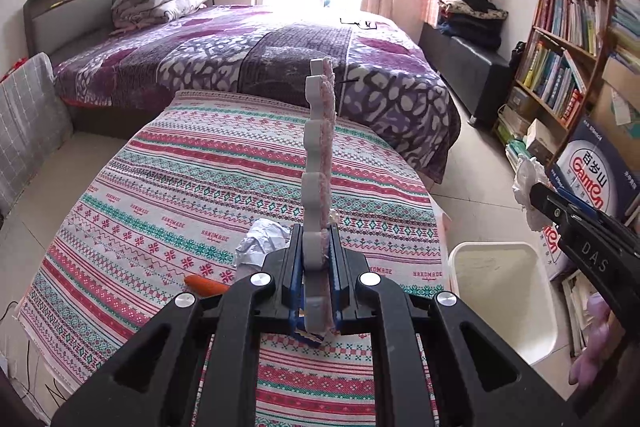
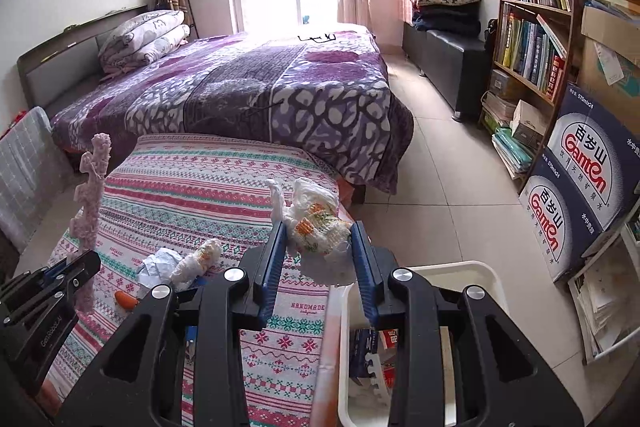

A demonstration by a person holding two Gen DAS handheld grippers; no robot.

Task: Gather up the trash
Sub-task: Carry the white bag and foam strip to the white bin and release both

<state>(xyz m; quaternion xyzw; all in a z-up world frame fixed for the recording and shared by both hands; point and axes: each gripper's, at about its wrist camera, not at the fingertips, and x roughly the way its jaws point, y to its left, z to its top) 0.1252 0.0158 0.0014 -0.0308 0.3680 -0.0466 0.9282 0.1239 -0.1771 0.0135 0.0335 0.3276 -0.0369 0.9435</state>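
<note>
My left gripper [image 1: 318, 255] is shut on a long jigsaw-edged foam strip [image 1: 320, 147], grey on one side and pink on the other, which stands upright over the striped tablecloth [image 1: 180, 187]. To the right, my right gripper [image 2: 318, 231] is shut on a crumpled white plastic wrapper [image 2: 316, 223] with orange and green print, near the table's right edge. A white bin [image 2: 476, 273] stands on the floor just right of the table, with boxes and a foam piece inside. On the cloth lie a crumpled paper ball [image 1: 260, 241], a second wrapper [image 2: 196, 261] and a small orange piece [image 1: 204, 285].
A bed with a purple blanket [image 1: 280, 59] sits behind the table. A bookshelf [image 2: 532, 39], stacked blue Ganten boxes [image 2: 580, 167] and a dark bench [image 2: 444, 55] with folded clothes line the right wall. Tiled floor [image 2: 440, 187] runs between them and the bed.
</note>
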